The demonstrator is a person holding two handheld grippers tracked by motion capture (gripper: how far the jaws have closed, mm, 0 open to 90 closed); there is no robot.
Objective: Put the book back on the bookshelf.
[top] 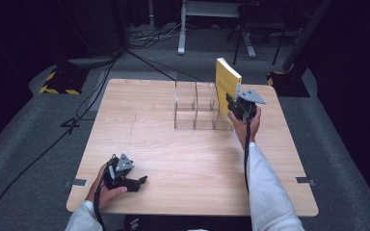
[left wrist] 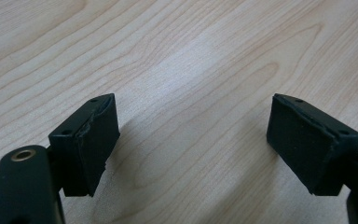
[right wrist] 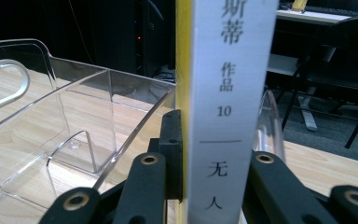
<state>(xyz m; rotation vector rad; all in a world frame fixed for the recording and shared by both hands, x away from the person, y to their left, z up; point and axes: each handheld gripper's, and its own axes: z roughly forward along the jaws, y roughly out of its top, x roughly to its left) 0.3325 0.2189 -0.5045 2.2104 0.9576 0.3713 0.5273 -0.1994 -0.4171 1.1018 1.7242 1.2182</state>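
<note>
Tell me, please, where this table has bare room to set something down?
The table is bare left of the clear organiser, and across the middle between it and the left tool. It is crowded at the organiser's right end, where the right tool holds the yellow book upright.

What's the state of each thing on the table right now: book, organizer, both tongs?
Yellow book: upright, clamped at the spine, held over the rack's right end.
Clear rack: upright on the table, compartments in view empty.
Right tongs: shut on the book.
Left tongs: open, nothing between the jaws, low at the table's near left.
Table: bare wood around the rack.
</note>
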